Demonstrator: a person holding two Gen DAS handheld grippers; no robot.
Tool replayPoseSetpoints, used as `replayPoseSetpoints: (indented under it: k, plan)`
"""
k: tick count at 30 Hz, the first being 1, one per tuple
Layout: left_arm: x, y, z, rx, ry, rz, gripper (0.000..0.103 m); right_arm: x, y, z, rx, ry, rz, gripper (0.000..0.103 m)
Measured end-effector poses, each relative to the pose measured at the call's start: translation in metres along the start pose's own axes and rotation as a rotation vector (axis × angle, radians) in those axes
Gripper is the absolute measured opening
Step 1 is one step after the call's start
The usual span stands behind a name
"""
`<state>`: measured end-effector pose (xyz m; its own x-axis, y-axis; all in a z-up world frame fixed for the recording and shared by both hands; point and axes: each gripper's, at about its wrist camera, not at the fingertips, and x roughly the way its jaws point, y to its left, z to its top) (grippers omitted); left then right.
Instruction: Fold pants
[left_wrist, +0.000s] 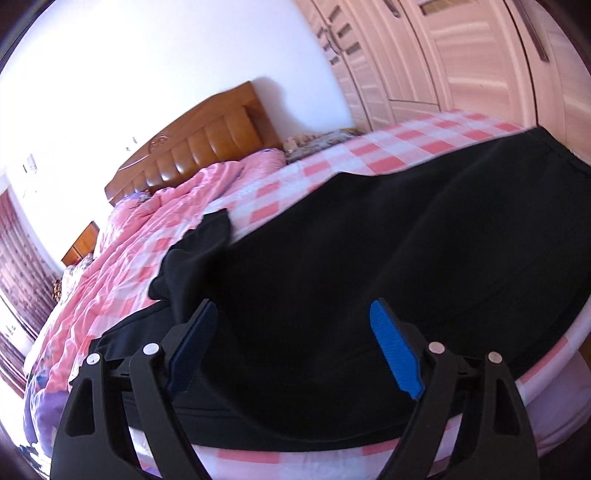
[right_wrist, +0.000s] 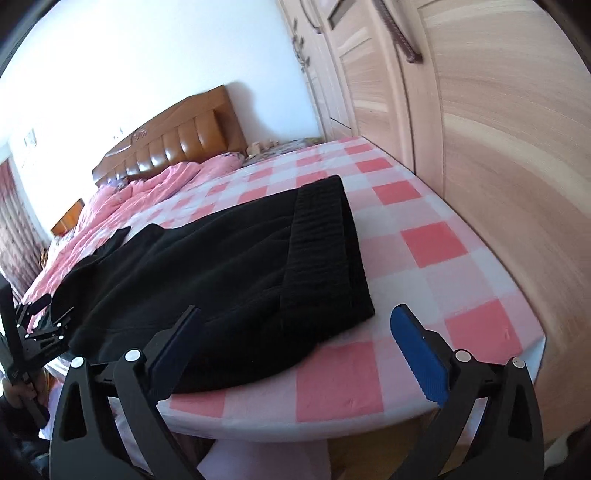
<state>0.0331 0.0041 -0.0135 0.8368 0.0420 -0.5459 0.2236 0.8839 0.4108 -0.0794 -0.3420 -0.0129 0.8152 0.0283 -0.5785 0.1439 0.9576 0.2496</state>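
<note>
Black pants (left_wrist: 351, 240) lie flat across the pink and white checked sheet (left_wrist: 325, 162), close to the bed's front edge. A crumpled leg end (left_wrist: 195, 251) sticks up at their left. My left gripper (left_wrist: 291, 310) hovers over the pants near that edge, its blue pads wide apart with nothing pinched. In the right wrist view the pants (right_wrist: 240, 258) end in a ribbed waistband (right_wrist: 325, 240) at the right. My right gripper (right_wrist: 297, 312) stands open just in front of the waistband corner, touching no cloth. The left gripper's body (right_wrist: 51, 332) shows at the far left.
A rumpled pink quilt (left_wrist: 147, 221) covers the bed's far left side below a brown wooden headboard (left_wrist: 207, 140). A nightstand (left_wrist: 81, 243) stands beyond it. Pale wardrobe doors (right_wrist: 498, 147) run close along the bed's right side. A hand (right_wrist: 18, 391) holds the left gripper.
</note>
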Motion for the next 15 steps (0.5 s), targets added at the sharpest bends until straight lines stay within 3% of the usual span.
replayPoseSetpoints:
  k: [3,4,5,8,10,15]
  plan:
    - [0.009,-0.007,-0.003,0.013,0.023,0.001,0.085,0.015,0.000,0.004,-0.019,0.026,0.015,0.096]
    - [0.012,-0.008,-0.004,0.014,0.030,0.002,0.085,0.018,0.002,0.004,-0.031,0.021,0.009,0.083]
    - [0.013,-0.009,-0.005,0.014,0.035,0.002,0.085,0.021,0.005,0.005,-0.049,0.023,-0.005,0.077]
    - [0.015,-0.009,-0.008,0.016,0.046,0.000,0.086,0.019,0.014,0.003,-0.112,0.009,-0.045,0.072]
    - [0.017,-0.011,-0.008,0.016,0.053,-0.002,0.087,0.017,0.016,0.003,-0.147,0.005,-0.092,0.055]
    - [0.021,-0.013,-0.010,0.020,0.061,-0.003,0.087,0.013,0.007,0.006,-0.129,0.010,-0.107,0.031]
